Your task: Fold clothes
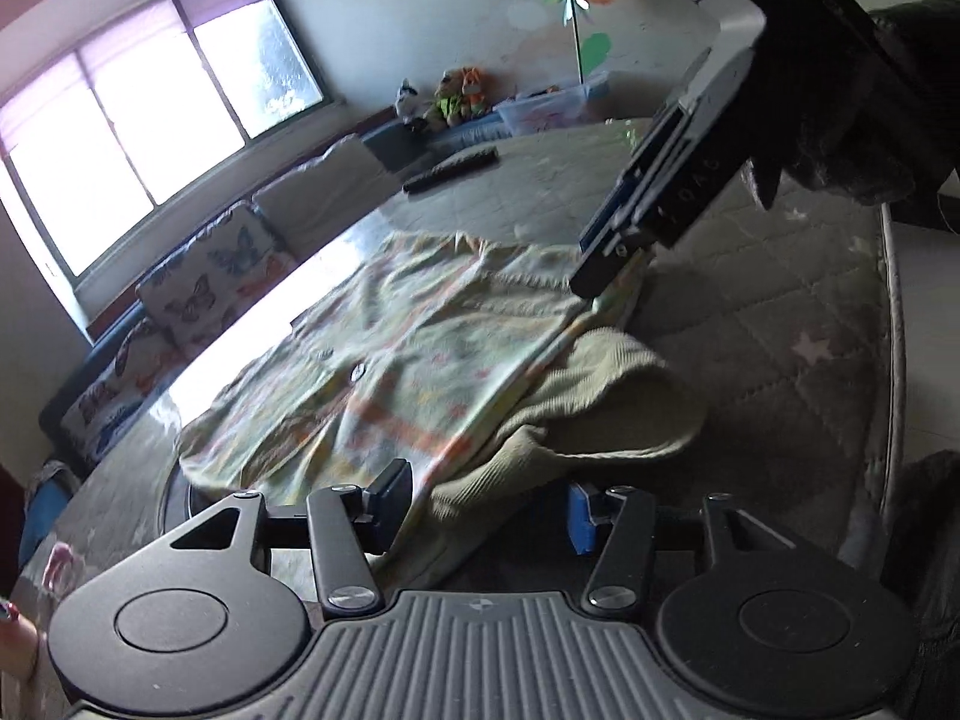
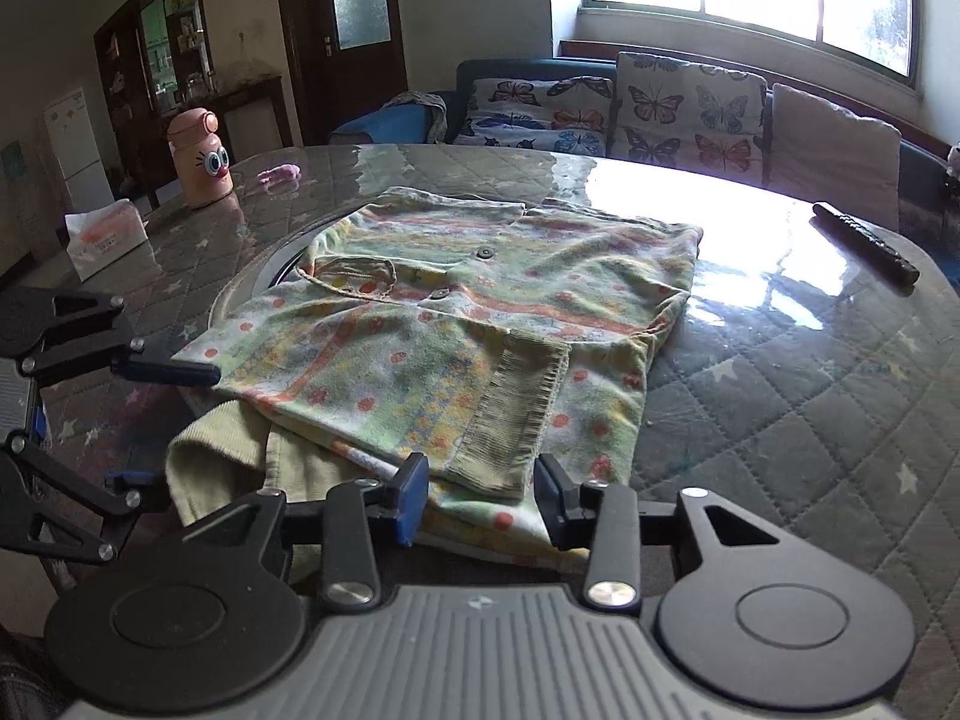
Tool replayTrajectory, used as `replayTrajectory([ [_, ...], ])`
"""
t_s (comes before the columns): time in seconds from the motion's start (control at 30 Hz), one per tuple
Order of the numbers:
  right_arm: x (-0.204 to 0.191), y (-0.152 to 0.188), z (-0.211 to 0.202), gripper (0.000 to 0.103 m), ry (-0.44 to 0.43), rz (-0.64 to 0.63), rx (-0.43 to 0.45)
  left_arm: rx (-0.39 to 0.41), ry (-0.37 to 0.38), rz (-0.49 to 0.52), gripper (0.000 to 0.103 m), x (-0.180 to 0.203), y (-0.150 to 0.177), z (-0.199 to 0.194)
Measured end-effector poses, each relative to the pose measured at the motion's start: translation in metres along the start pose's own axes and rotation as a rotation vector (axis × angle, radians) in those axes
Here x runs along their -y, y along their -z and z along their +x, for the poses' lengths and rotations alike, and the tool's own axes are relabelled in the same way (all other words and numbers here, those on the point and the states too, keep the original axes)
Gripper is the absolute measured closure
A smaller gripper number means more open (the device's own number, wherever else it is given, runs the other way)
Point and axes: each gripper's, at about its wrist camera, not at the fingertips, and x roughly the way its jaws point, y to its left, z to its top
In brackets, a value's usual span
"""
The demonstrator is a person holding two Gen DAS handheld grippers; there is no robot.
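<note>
The patterned cardigan (image 2: 480,312) lies folded at the centre of the worktop (image 2: 810,396), one ribbed cuff (image 2: 516,420) turned in. Both the left gripper (image 1: 486,510) and right gripper (image 2: 483,495) stand apart, pressing nothing; a fold seems just released, and next comes regripping the near hem

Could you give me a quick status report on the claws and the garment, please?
Left claw and right claw both open, fabric edge between the jaws, not pinched. Patterned garment partly folded on table. Nothing blocking.
</note>
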Motion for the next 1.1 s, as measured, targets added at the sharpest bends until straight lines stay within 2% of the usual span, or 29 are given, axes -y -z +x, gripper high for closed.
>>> replayTrajectory([
  [0.07, -0.001, 0.002, -0.004, 0.06, 0.001, -0.023, -0.002, 0.022, 0.013, -0.022, 0.05, -0.003, -0.004, 0.001],
  [0.13, -0.002, 0.005, -0.008, 0.057, 0.0, -0.051, -0.005, 0.037, 0.038, -0.054, 0.073, -0.009, -0.008, 0.003],
  [0.17, -0.003, 0.006, -0.009, 0.053, 0.0, -0.069, -0.006, 0.039, 0.046, -0.075, 0.075, -0.012, -0.01, 0.004],
  [0.23, -0.006, 0.008, -0.012, 0.052, -0.001, -0.106, -0.006, 0.042, 0.048, -0.129, 0.088, -0.021, -0.013, 0.006],
  [0.33, -0.013, 0.01, -0.013, 0.048, -0.014, -0.167, -0.004, 0.04, 0.044, -0.225, 0.092, -0.04, -0.02, 0.01],
  [0.47, -0.029, 0.007, -0.004, 0.046, -0.04, -0.275, 0.022, 0.04, 0.05, -0.304, 0.092, -0.063, -0.029, 0.015],
  [0.6, -0.044, 0.001, 0.009, 0.046, -0.066, -0.349, 0.052, 0.031, 0.054, -0.337, 0.092, -0.073, -0.034, 0.023],
  [0.7, -0.05, -0.003, 0.019, 0.054, -0.078, -0.363, 0.052, 0.024, 0.059, -0.354, 0.092, -0.076, -0.031, 0.023],
  [0.73, -0.052, -0.005, 0.023, 0.061, -0.087, -0.364, 0.047, 0.022, 0.061, -0.36, 0.092, -0.077, -0.03, 0.023],
  [0.77, -0.05, -0.008, 0.024, 0.072, -0.096, -0.347, 0.045, 0.017, 0.059, -0.36, 0.091, -0.077, -0.028, 0.022],
  [0.87, -0.047, -0.014, 0.028, 0.081, -0.122, -0.297, 0.038, 0.012, 0.045, -0.349, 0.084, -0.076, -0.02, 0.013],
  [0.93, -0.043, -0.019, 0.027, 0.085, -0.134, -0.261, 0.038, 0.012, 0.026, -0.336, 0.068, -0.074, -0.013, 0.005],
  [0.97, -0.04, -0.022, 0.026, 0.086, -0.14, -0.238, 0.041, 0.009, 0.019, -0.331, 0.066, -0.074, -0.009, 0.0],
  [1.03, -0.034, -0.029, 0.025, 0.087, -0.152, -0.192, 0.046, 0.002, 0.007, -0.319, 0.056, -0.072, -0.001, -0.009],
  [1.1, -0.033, -0.033, 0.023, 0.088, -0.15, -0.186, 0.059, -0.005, -0.009, -0.282, 0.056, -0.067, 0.005, -0.014],
])
